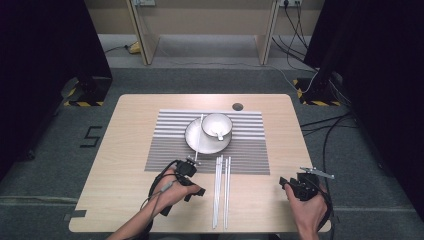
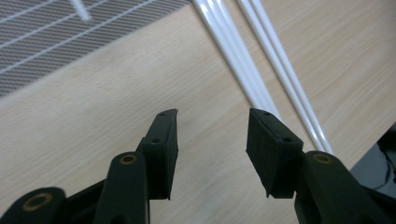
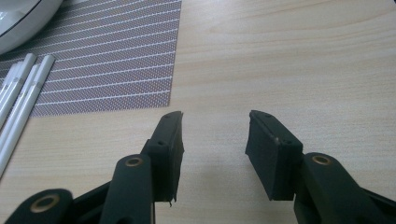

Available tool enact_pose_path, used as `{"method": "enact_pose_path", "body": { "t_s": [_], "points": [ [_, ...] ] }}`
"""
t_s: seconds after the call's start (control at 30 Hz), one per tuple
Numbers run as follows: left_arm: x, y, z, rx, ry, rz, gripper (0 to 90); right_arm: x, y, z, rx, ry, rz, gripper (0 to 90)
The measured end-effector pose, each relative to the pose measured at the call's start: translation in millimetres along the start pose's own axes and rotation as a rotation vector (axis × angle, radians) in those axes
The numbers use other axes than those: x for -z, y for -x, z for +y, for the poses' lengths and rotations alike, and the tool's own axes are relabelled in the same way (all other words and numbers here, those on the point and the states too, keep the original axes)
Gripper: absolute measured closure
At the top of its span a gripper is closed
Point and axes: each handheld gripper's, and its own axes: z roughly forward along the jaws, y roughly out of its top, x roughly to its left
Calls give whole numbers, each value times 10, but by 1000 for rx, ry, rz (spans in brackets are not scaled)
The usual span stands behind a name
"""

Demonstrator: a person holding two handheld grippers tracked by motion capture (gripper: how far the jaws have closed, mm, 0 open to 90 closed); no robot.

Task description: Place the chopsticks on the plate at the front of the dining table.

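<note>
Two pairs of white chopsticks (image 1: 221, 187) are lying side by side on the wooden table (image 1: 125, 150), their far tips just reaching onto the striped mat (image 1: 250, 145). One more white stick (image 1: 198, 137) is leaning across the plate (image 1: 192, 136), which is holding a white cup (image 1: 216, 125) with a spoon (image 1: 218, 134) in it.

The left gripper (image 2: 212, 135) is hovering just beside the chopsticks with its jaws spread wide and nothing between them. The right gripper (image 3: 215, 140) is waiting well apart over bare wood, and it is gaping and holding nothing too.

I think the chopsticks are light, hard and smooth, so they are likely to roll or slide away. Pinching them near the middle, squarely across the pair, looks safest. The cup and plate look breakable, so bumping them could be bad.
</note>
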Motion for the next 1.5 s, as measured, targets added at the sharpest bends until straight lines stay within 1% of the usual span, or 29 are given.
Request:
{"method": "enact_pose_path", "body": {
  "t_s": [0.1, 0.3, 0.47, 0.53, 0.67, 0.83, 0.9, 0.97, 1.03, 1.17, 1.3, 1.5],
  "points": [
    [-48, 72, 19, -14, -13, -4, 538, 1, -2, 1, 1, 0, 0, 555],
    [-170, 186, 73, -23, -33, -12, 542, 5, 0, 2, -3, 0, 2, 556],
    [-250, 235, 114, -28, -48, 7, 545, 6, 3, 3, -6, 0, 2, 555],
    [-273, 263, 118, -41, -53, 35, 553, 6, 3, 3, -6, 0, 3, 555],
    [-322, 303, 117, -44, -66, 33, 560, 6, 4, 4, -4, 1, 3, 555],
    [-371, 334, 126, -53, -76, 44, 564, 5, 2, 3, -3, 0, 3, 555],
    [-387, 350, 129, -57, -73, 47, 565, 5, 2, 3, -3, 0, 4, 555],
    [-402, 371, 123, -76, -74, 67, 571, 5, 0, 2, -11, -2, 6, 555],
    [-414, 374, 119, -79, -82, 66, 573, 5, 8, 2, -6, 0, 5, 555],
    [-427, 380, 113, -87, -79, 83, 585, 5, 12, 4, -7, 0, 4, 555],
    [-427, 385, 112, -96, -72, 85, 598, 4, 0, 2, -10, -2, 6, 555],
    [-442, 396, 107, -94, -72, 82, 607, 1, 8, 1, -6, 0, 3, 555]
  ]
}}
